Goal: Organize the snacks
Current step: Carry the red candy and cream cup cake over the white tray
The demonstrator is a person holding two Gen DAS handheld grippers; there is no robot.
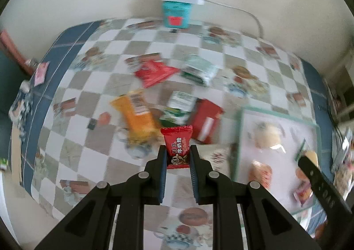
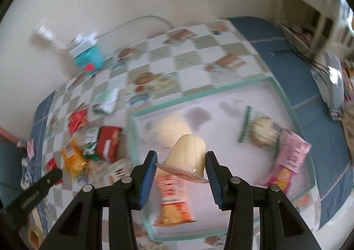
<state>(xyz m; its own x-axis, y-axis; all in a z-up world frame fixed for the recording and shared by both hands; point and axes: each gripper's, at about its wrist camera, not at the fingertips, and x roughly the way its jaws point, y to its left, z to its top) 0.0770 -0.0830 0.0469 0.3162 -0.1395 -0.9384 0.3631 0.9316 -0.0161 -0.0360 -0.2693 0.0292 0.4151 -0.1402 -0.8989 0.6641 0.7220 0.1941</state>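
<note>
My left gripper [image 1: 177, 150] is shut on a small red candy packet [image 1: 178, 146] and holds it above the checkered tablecloth. Beyond it lie an orange packet [image 1: 138, 115], a green packet [image 1: 177, 108] and a red packet [image 1: 205, 119]. My right gripper [image 2: 181, 161] is shut on a pale yellow jelly cup [image 2: 187, 153], tilted, above the clear tray [image 2: 285, 99]. The tray holds an orange-red packet [image 2: 172, 201], a pink packet [image 2: 287, 157] and round pastries [image 2: 263, 131]. The tray also shows in the left wrist view [image 1: 276, 117].
A teal box with a white lid [image 1: 177, 9] and a white cable stand at the far table edge by the wall. Another red packet [image 1: 154, 70] and a white-green packet [image 1: 199, 69] lie mid-table. The right gripper's finger [image 1: 318, 185] shows over the tray.
</note>
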